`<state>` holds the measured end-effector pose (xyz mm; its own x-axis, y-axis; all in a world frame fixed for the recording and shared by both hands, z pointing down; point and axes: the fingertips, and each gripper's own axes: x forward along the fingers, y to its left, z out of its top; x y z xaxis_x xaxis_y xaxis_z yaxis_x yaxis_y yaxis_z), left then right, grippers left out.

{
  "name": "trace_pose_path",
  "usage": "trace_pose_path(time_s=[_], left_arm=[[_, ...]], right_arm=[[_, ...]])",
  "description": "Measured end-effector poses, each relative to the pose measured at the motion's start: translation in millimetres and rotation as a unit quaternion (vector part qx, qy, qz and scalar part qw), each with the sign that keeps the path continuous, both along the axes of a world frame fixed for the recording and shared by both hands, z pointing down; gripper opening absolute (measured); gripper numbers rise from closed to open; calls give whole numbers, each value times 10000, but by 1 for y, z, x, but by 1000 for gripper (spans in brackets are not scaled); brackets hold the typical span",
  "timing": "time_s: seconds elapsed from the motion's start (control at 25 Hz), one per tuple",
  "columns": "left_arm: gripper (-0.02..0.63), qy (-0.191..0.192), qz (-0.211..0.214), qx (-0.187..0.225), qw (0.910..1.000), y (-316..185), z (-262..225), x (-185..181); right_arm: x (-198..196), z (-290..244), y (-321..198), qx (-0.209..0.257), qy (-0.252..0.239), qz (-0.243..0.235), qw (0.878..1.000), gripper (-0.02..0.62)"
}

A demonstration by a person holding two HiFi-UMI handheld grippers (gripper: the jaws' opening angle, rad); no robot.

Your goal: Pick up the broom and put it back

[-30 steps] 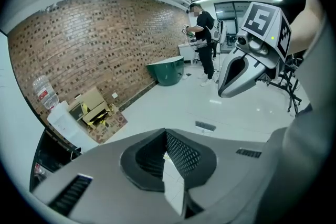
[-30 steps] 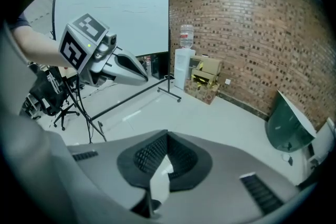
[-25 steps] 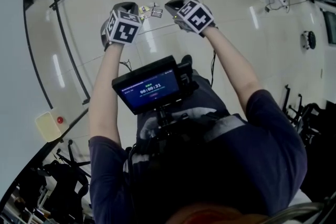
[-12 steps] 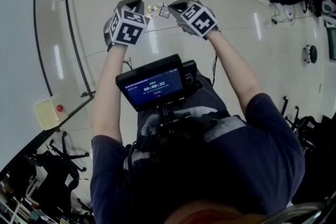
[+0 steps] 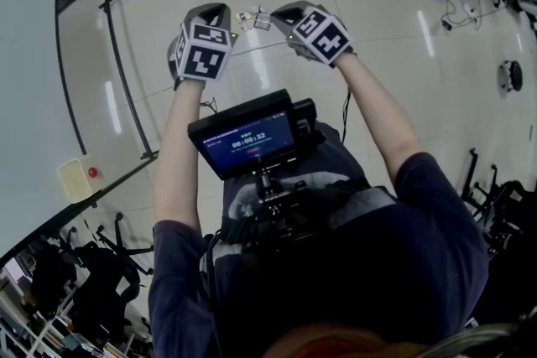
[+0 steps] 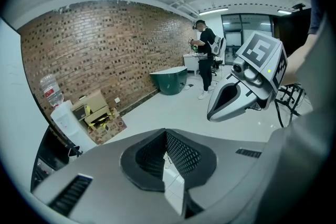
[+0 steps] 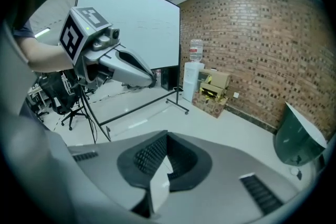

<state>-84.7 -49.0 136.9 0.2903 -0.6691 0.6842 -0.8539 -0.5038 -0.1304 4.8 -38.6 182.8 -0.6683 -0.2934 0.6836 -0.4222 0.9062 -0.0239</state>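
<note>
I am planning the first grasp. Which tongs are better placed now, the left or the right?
Neither, I think: the left tongs and the right tongs are both shut, empty and side by side above the floor, and no broom shows.

Both arms (image 5: 178, 155) outstretched side by side, left gripper (image 5: 223, 12) and right gripper (image 5: 278, 12) empty, fingers (image 6: 181, 155) together.

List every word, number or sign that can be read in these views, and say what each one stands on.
"00:00:32": timer on the chest-mounted monitor.
Smaller lines on that monitor: too small to read.
Marker cubes: black-and-white square patterns only, no letters or digits.
Water bottle: red label, too blurred to read.
Cardboard boxes: yellow print, too small to read.
</note>
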Motion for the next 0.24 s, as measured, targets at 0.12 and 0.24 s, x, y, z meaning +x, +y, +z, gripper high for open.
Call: trace_pose_path(time_s=[0.12, 0.24], left_arm=[[5, 43, 48, 93, 9999, 5, -11, 47], [5, 247, 46, 108, 9996, 20, -20, 98]], right_arm=[[50, -6, 9, -7, -103, 96, 9999, 11], [104, -9, 25, -127, -256, 201, 9994, 11]])
